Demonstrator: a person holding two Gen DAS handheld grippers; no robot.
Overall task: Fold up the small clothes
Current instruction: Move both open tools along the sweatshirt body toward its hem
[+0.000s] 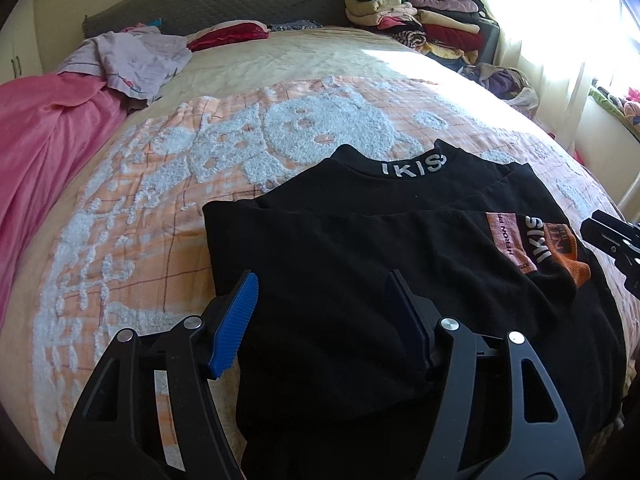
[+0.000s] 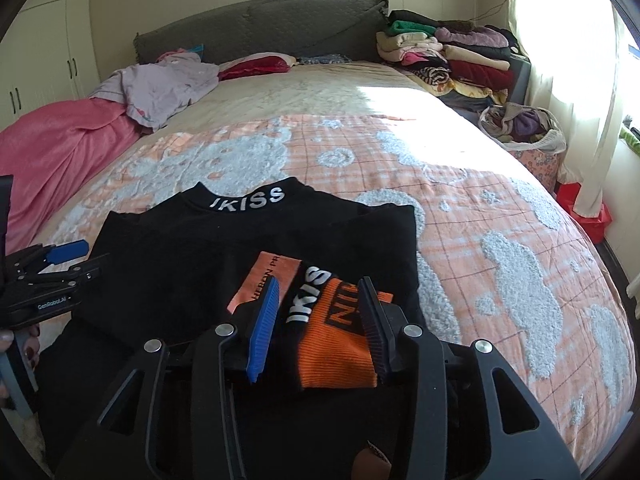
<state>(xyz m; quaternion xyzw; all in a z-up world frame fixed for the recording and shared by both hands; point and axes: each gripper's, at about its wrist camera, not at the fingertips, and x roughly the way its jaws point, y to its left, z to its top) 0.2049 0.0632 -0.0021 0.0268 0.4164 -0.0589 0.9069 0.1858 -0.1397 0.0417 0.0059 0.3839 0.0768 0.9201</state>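
Note:
A black "IKISS" top [image 1: 360,240] [image 2: 180,264] lies partly folded on the peach patterned bedspread [image 1: 160,200] [image 2: 480,220], collar towards the headboard. Its sleeve with the orange printed patch [image 1: 552,256] [image 2: 336,344] is folded over the body. My left gripper [image 1: 322,308] hovers open over the top's near left part, its blue pads apart and pressing nothing; its tip also shows at the left edge of the right wrist view [image 2: 60,264]. My right gripper [image 2: 318,320] stands open with the orange cuff lying between its pads, untouched by them. Its tip shows in the left wrist view [image 1: 616,240].
A tall pile of folded clothes [image 1: 420,20] [image 2: 452,52] sits at the bed's far right corner. A lilac garment [image 1: 136,60] and a pink blanket [image 1: 48,140] cover the far left. A bag of clothes [image 2: 520,128] stands beside the bed under the curtain.

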